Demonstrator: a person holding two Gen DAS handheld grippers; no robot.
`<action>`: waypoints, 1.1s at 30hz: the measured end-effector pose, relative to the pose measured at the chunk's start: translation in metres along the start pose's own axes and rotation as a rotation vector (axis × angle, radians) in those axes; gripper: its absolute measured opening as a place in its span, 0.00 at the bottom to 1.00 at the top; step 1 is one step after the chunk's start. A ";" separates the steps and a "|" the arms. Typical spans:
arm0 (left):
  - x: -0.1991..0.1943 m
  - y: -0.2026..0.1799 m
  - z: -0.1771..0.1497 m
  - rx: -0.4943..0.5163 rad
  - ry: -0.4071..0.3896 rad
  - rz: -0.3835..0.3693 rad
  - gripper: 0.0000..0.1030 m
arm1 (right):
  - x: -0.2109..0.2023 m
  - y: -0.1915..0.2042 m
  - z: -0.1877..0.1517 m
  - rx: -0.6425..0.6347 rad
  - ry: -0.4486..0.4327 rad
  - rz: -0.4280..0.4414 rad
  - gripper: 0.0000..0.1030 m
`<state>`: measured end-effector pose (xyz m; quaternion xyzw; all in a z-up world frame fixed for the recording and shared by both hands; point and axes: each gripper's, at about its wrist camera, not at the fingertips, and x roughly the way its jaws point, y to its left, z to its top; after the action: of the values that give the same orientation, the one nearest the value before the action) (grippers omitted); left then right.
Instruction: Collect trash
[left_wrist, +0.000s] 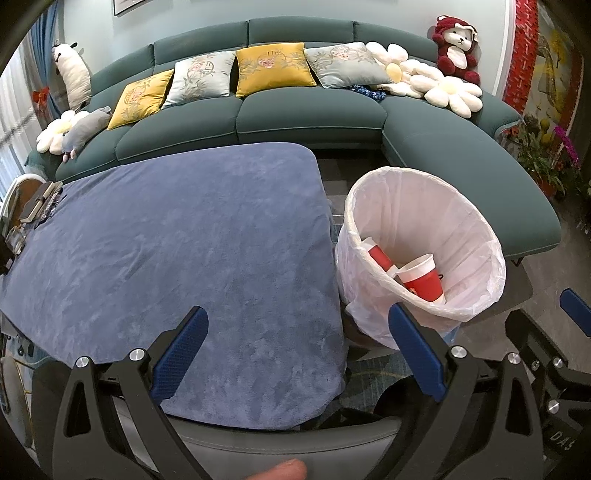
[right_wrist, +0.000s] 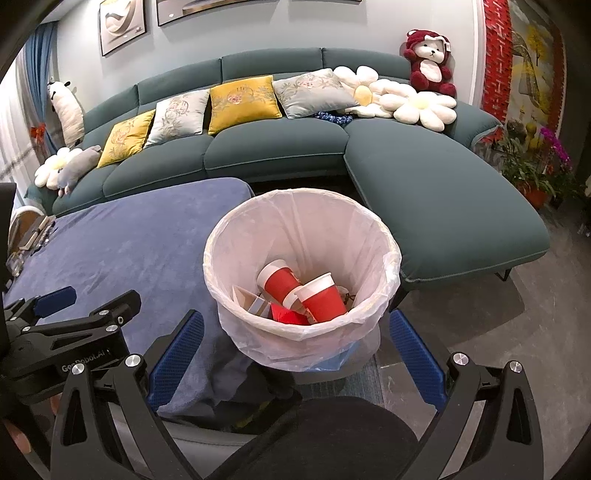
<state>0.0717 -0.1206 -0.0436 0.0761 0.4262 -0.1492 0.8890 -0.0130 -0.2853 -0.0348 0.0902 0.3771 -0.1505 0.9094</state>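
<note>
A bin lined with a white bag stands on the floor beside the table; it also shows in the left wrist view. Inside lie red paper cups and flattened paper pieces; two cups show in the left wrist view. My right gripper is open and empty, held above the near rim of the bin. My left gripper is open and empty over the near right part of the blue-covered table.
A teal sectional sofa with cushions and plush toys runs behind the table and bin. Small dark items lie at the table's far left edge. Potted plants stand at far right. A grey chair back is close below.
</note>
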 end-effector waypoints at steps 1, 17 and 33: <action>0.000 0.000 0.000 0.001 -0.001 0.001 0.91 | 0.001 0.000 -0.001 -0.003 0.002 -0.001 0.94; -0.001 -0.002 -0.004 0.004 0.005 0.011 0.91 | 0.001 0.002 -0.005 -0.011 0.002 -0.017 0.94; 0.002 -0.004 -0.005 0.000 0.027 0.031 0.91 | 0.002 0.002 -0.006 -0.011 0.007 -0.018 0.94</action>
<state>0.0677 -0.1230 -0.0486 0.0849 0.4367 -0.1344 0.8854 -0.0148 -0.2822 -0.0408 0.0824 0.3819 -0.1561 0.9072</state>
